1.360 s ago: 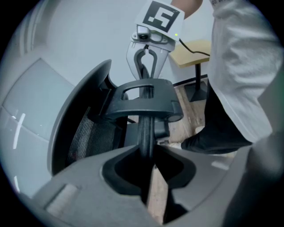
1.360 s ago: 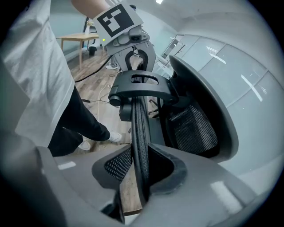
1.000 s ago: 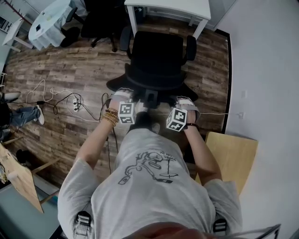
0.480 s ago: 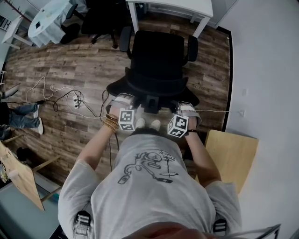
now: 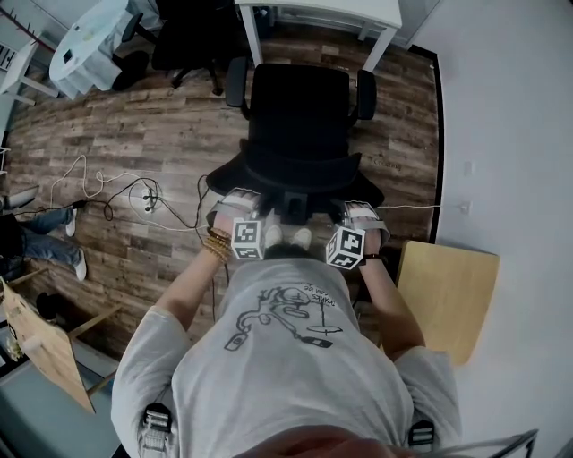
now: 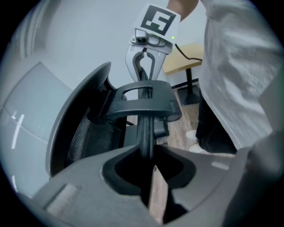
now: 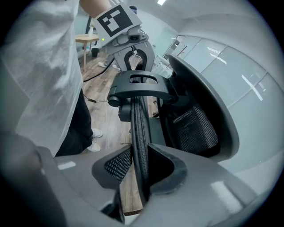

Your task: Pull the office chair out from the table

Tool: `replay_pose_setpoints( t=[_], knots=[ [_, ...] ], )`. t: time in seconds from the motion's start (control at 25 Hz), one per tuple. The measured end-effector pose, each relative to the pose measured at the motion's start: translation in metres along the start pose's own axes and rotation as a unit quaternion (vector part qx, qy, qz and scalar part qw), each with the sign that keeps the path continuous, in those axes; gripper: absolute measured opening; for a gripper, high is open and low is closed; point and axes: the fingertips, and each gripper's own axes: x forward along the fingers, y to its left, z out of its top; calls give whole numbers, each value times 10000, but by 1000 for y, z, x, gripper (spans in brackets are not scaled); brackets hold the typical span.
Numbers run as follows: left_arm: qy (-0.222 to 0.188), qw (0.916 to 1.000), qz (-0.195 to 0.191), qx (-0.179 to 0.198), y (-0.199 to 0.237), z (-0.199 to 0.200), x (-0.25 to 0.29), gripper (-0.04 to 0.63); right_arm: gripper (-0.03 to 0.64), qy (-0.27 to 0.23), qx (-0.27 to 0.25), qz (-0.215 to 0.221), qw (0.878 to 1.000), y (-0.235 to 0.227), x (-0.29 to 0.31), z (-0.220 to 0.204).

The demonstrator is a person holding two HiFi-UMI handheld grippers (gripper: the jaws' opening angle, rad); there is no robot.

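Observation:
In the head view the black office chair (image 5: 300, 116) stands on the wood floor in front of the white table (image 5: 318, 11), its back turned to me. Both grippers sit on the top edge of its backrest, either side of the centre bracket. The left gripper (image 5: 242, 210) is shut on the thin top rim (image 6: 145, 133), which runs straight between the pads of my left gripper (image 6: 148, 162). The right gripper (image 5: 358, 219) is shut on the same rim (image 7: 140, 128), gripped where the right gripper (image 7: 140, 173) meets the mesh. Each gripper view shows the other gripper beyond the bracket (image 6: 142, 99).
A second black chair (image 5: 192, 36) and a round white table (image 5: 89, 40) stand at the back left. Cables and a power strip (image 5: 148, 192) lie on the floor left of the chair. A wooden stool top (image 5: 448, 300) is at my right, by the white wall (image 5: 510, 134).
Both grippers and the chair have come back toward me, away from the white table. The grips on the rim have stayed the same.

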Motion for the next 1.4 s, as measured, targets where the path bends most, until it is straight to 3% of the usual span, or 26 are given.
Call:
replay_pose_setpoints(
  t=[0.2,0.44,0.6,0.72,0.84,1.0,1.08,1.2,1.32,1.4],
  knots=[
    [-26,9999,-52,-83,0,1,-1,110,121,-38,81,25,10000,0,-2,0],
    [-256,9979,-324,-500,1,8,-18,120,138,-167,659,260,9973,-4,-16,5],
    [-564,9925,-297,-1042,2,15,-42,104,113,-409,1151,320,9920,-2,-38,13],
    [-994,9799,-52,-1728,20,21,-63,35,92,-769,1664,256,9827,-12,-60,24],
    [-1620,9562,177,-2429,41,38,-90,2,74,-1304,2261,107,9653,-29,-87,39],
    [-2698,8986,245,-3452,74,72,-134,2,31,-2239,3070,-50,9250,-56,-131,68],
    [-3075,8752,284,-3723,90,86,-155,2,29,-2652,3340,-85,9045,-68,-151,83],
    [-3548,8472,448,-3930,108,103,-184,2,20,-3261,3690,-191,8701,-84,-181,106],
    [-4012,8069,485,-4308,120,114,-209,2,8,-3830,3993,-251,8326,-99,-211,122],
    [-4234,7823,507,-4541,126,119,-223,2,8,-4041,4100,-355,8169,-108,-227,129]
  ],
)
